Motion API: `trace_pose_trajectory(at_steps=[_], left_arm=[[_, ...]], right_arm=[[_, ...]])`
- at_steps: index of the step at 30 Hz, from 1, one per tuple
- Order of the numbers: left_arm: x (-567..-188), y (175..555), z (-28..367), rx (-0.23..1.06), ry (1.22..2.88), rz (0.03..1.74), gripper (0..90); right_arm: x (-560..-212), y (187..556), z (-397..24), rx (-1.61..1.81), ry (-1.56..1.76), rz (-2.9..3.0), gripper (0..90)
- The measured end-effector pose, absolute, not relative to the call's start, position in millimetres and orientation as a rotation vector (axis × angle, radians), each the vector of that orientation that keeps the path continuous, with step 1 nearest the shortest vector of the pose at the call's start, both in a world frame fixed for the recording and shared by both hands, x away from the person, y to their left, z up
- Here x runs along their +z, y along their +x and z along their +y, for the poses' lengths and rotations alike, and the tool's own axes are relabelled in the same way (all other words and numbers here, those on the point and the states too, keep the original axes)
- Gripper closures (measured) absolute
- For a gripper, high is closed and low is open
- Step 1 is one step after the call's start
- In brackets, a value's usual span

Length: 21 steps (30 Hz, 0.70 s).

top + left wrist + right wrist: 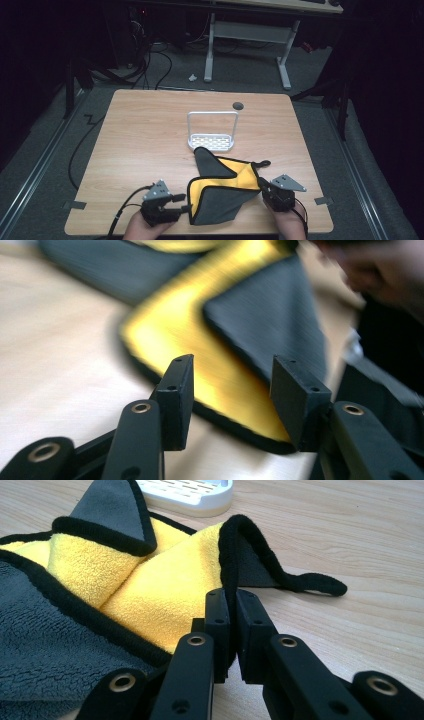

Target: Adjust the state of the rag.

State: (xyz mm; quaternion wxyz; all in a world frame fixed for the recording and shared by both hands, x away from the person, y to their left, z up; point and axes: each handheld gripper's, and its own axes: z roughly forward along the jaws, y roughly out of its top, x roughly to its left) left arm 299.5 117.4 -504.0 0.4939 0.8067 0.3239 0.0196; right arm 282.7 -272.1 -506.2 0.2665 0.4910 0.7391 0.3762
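Cloth (222,192), grey and yellow, lies crumpled near the worktop's (150,130) near edge, between both tongs. Right tongs (232,630) are clamped on its black hem at the right corner. Left tongs (232,405) stand apart, the cloth's left edge just ahead.

We see table (150,130) from above, facing forward and down. Each gripper view sits low, close behind own jaws. All three share yellow-grey cloth (220,187) (235,365) (125,590).
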Motion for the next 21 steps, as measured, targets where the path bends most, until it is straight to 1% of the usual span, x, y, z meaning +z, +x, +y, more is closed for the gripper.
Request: trace_pose_trajectory(at_steps=[2,4,8,11,12,13,14,15,17,18,21], left_arm=[[-507.3,318.7,119.0,0.097,1.962,0.851,53.8],[-512.7,336.0,111.2,0.085,1.969,0.893,52.7],[-522.0,357.3,81.3,0.119,2.041,0.885,48.9],[-527.9,363.1,66.5,0.104,2.101,0.868,48.2],[-529.7,362.4,64.1,0.097,2.107,0.858,49.4],[-529.8,361.3,62.9,0.101,2.111,0.852,52.4],[-529.2,360.7,62.4,0.090,2.116,0.859,67.1],[-528.9,359.6,62.0,0.082,2.122,0.866,67.1],[-529.1,355.5,64.2,0.090,2.133,0.863,81.5],[-528.9,353.1,68.1,0.098,2.129,0.869,85.3],[-527.7,344.2,91.4,0.131,2.111,0.905,85.9]], right_arm=[[-506.5,283.0,-271.5,1.013,1.321,2.003,85.3],[-506.7,284.2,-271.4,1.017,1.324,2.009,85.2],[-506.4,284.0,-272.0,1.027,1.330,2.007,85.1],[-506.3,283.3,-273.0,1.029,1.326,2.010,84.6],[-506.3,283.3,-273.4,1.037,1.326,2.008,84.4],[-506.2,283.3,-273.8,1.039,1.327,2.008,84.4],[-506.5,283.6,-274.0,1.041,1.322,2.012,84.4],[-506.5,283.6,-274.0,1.041,1.322,2.012,84.4],[-506.9,284.0,-274.1,1.037,1.323,2.015,84.0],[-506.5,282.6,-275.6,1.034,1.332,2.013,83.4],[-506.1,277.6,-278.3,1.034,1.343,2.009,82.1]])
